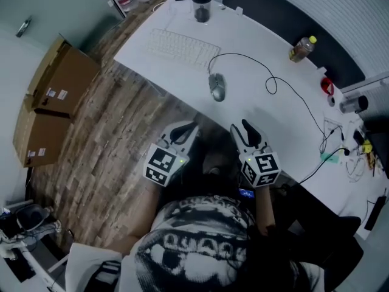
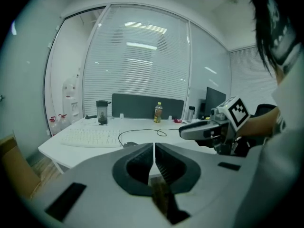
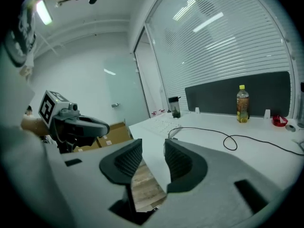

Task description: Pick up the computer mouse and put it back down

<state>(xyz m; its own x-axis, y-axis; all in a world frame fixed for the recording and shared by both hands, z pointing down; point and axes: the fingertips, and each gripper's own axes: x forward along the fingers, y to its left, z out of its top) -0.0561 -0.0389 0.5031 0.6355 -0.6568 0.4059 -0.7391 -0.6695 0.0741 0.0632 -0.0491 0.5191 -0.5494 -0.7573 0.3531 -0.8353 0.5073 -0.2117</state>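
Grey wired computer mouse (image 1: 217, 87) sits flat on the white desk (image 1: 267, 111), just right of the white keyboard (image 1: 181, 47), its black cable (image 1: 243, 56) looping off toward the desk's far side. Neither gripper touches it. Both are held short of the desk's near edge, w/ the mouse ahead of them and roughly between their lines. Left gripper (image 1: 184, 130) is over the wood-plank floor (image 1: 115, 132), jaws clenched together, nothing in them. Right gripper (image 1: 245, 128) is at the desk edge, jaws parted w/ only floor and desk edge showing through the gap, so it's empty. In the left gripper view the right gripper (image 2: 183, 132) sits off to the side.
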